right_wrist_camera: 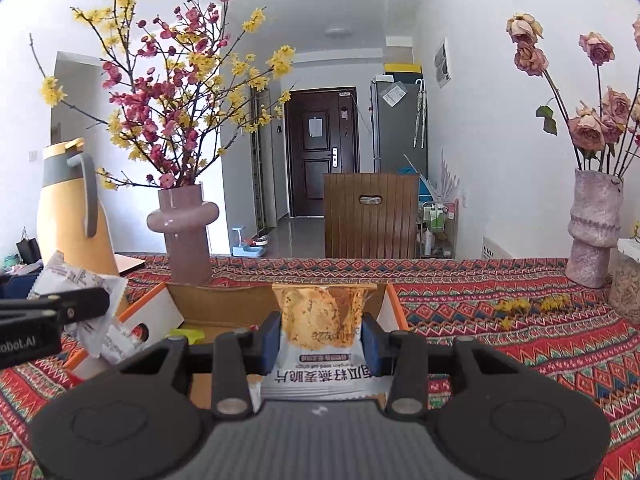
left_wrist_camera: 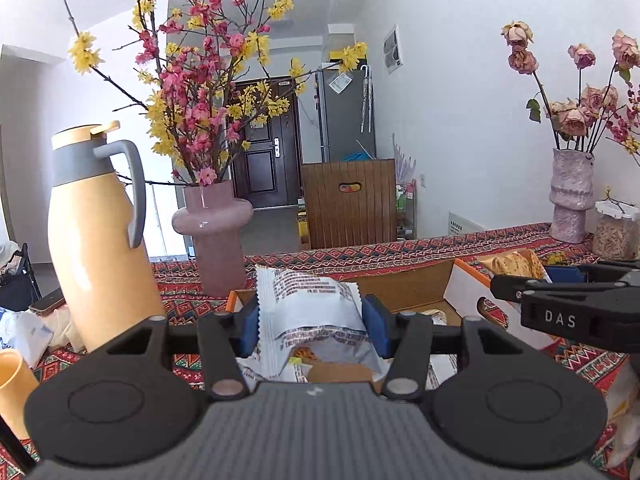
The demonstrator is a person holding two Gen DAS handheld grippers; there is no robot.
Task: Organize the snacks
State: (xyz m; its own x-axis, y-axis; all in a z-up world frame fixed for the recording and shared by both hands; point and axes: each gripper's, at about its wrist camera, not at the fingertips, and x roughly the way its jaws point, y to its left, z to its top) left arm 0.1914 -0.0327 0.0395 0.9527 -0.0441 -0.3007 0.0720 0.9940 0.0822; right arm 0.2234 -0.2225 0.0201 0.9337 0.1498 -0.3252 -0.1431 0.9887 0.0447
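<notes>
Both grippers, left gripper [left_wrist_camera: 310, 322] clamping a white packet [left_wrist_camera: 310, 312] and right gripper [right_wrist_camera: 320, 340] an oat-crisp packet [right_wrist_camera: 322, 320], hung above the cardboard box [right_wrist_camera: 224, 304]; lowering and releasing appeared next.

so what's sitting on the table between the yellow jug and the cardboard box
The pink vase of blossom branches stands between the yellow jug and the cardboard box, clearest in the left wrist view.

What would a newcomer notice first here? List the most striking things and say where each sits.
Front and centre, each gripper is shut on a snack: the left gripper holds a white snack packet, the right gripper an oat crisp packet, both above the open cardboard box. Behind, at left, a pink vase of red and yellow blossoms stands beside a yellow thermos jug on the patterned tablecloth.
</notes>
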